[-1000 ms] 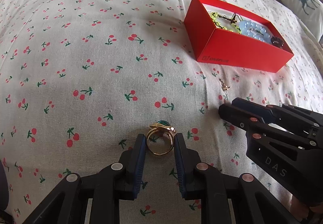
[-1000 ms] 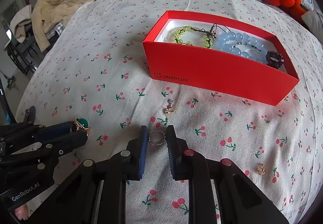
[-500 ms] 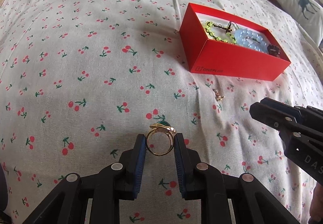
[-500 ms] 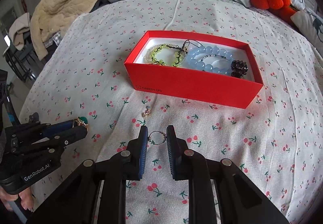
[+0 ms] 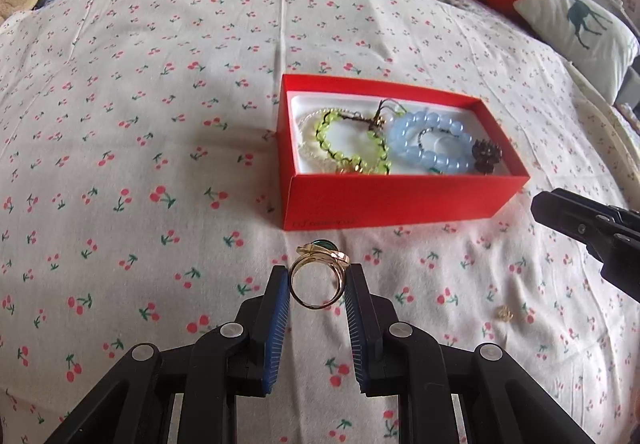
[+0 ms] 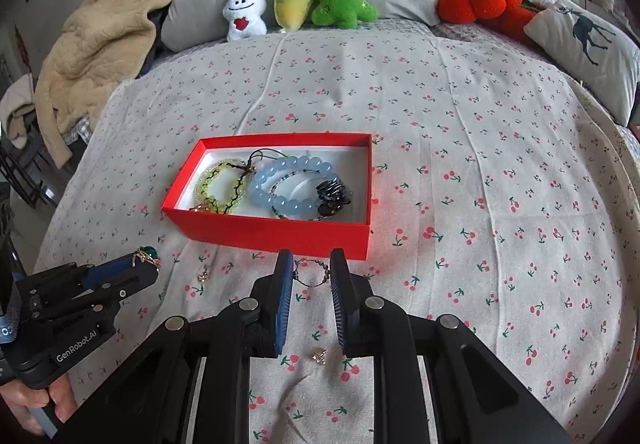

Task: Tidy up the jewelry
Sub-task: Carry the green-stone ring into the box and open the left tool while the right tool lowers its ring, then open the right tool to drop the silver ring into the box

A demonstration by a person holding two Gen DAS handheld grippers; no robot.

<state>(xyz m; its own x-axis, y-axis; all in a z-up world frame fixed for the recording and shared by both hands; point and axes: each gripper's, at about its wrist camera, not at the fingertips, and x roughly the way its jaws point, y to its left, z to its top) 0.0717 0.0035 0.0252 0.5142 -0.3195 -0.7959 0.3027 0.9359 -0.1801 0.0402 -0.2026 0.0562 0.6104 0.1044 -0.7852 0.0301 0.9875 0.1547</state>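
left gripper (image 5: 318, 286): clamped on gold ring (image 5: 319, 276), box (image 5: 400, 200) straight ahead, near
right gripper (image 6: 310, 278): clamped on beaded ring (image 6: 313, 273), just before box (image 6: 276, 234), nearer
box axis: crosswise to both

bracelets (image 6: 276, 184) in box (image 6: 280, 234), box on bedspread (image 6: 480, 164), plush toys (image 6: 300, 0) behind

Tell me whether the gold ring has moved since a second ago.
Yes. The gold ring, clamped in the left gripper, has left the bedspread and now hangs closer to the red box.
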